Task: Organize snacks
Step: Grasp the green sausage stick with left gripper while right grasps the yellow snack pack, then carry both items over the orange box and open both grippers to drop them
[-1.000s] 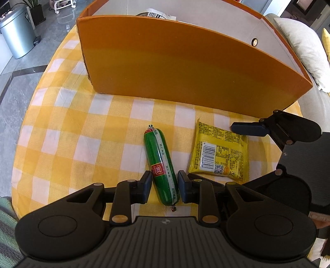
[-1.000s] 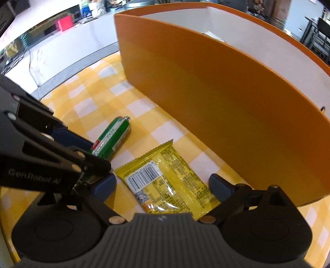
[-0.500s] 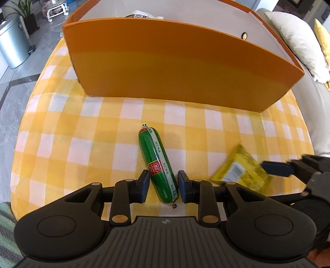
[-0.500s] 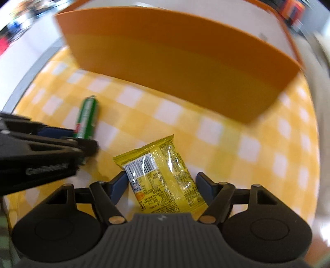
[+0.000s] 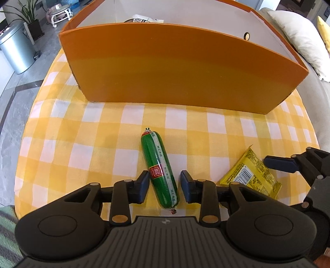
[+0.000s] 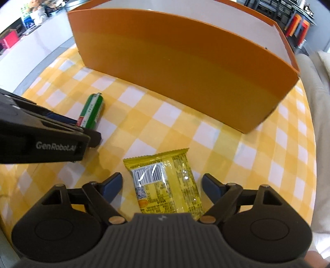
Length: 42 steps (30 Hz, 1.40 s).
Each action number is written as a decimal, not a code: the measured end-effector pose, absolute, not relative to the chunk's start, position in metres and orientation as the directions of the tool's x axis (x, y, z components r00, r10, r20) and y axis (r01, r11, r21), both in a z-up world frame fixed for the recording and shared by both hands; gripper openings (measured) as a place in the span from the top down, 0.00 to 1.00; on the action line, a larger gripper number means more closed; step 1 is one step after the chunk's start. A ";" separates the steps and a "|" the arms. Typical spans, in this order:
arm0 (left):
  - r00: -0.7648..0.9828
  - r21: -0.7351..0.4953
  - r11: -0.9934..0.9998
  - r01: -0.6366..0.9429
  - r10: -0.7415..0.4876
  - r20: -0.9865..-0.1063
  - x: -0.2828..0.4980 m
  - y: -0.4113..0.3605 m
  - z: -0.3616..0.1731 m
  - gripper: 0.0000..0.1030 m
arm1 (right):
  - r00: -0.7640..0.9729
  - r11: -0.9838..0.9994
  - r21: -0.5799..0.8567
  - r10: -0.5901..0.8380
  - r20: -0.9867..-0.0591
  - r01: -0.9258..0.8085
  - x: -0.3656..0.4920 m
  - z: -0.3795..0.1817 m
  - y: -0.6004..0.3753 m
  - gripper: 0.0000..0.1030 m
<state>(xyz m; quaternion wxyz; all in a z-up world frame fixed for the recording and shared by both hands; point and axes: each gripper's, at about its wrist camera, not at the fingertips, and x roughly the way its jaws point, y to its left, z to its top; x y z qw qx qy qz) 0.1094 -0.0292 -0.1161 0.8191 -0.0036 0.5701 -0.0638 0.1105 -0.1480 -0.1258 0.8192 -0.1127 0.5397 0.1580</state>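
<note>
A green sausage stick lies on the yellow checked tablecloth, between the open fingers of my left gripper, with gaps on both sides. A yellow snack packet lies flat between the open fingers of my right gripper, which do not touch it. The packet and the right gripper also show in the left wrist view. The sausage and left gripper show in the right wrist view. A large orange box stands behind, with a white packet inside.
A cushion and sofa lie to the right of the table. A metal bin and a potted plant stand on the floor at the left. The table's edge curves close on both sides.
Both grippers have pulled back from the box. The right gripper swung round and the yellow packet now lies further right. The left fingers have opened wider around the sausage.
</note>
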 end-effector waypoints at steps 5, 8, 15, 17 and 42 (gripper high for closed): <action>0.351 -0.075 0.991 0.109 -0.109 -0.930 0.112 -0.031 -0.117 0.74 | 0.369 0.932 0.010 0.153 -0.917 -0.362 0.115 -0.123 -0.155 0.35; 0.359 -0.080 0.991 0.111 -0.115 -0.926 0.112 -0.031 -0.118 0.74 | 0.371 0.938 0.005 0.142 -0.918 -0.347 0.115 -0.120 -0.155 0.47; 0.364 -0.114 0.986 0.118 -0.150 -0.919 0.106 -0.024 -0.115 0.76 | 0.357 0.966 0.080 0.168 -0.919 -0.247 0.118 -0.114 -0.167 0.49; 0.372 -0.130 0.984 0.123 -0.167 -0.913 0.102 -0.023 -0.112 0.76 | 0.363 0.970 0.121 0.192 -0.912 -0.210 0.118 -0.108 -0.174 0.49; 0.533 -0.227 0.960 0.162 -0.279 -0.799 0.070 -0.007 -0.026 0.76 | 0.494 0.978 0.182 0.208 -0.844 -0.102 0.096 -0.040 -0.200 0.49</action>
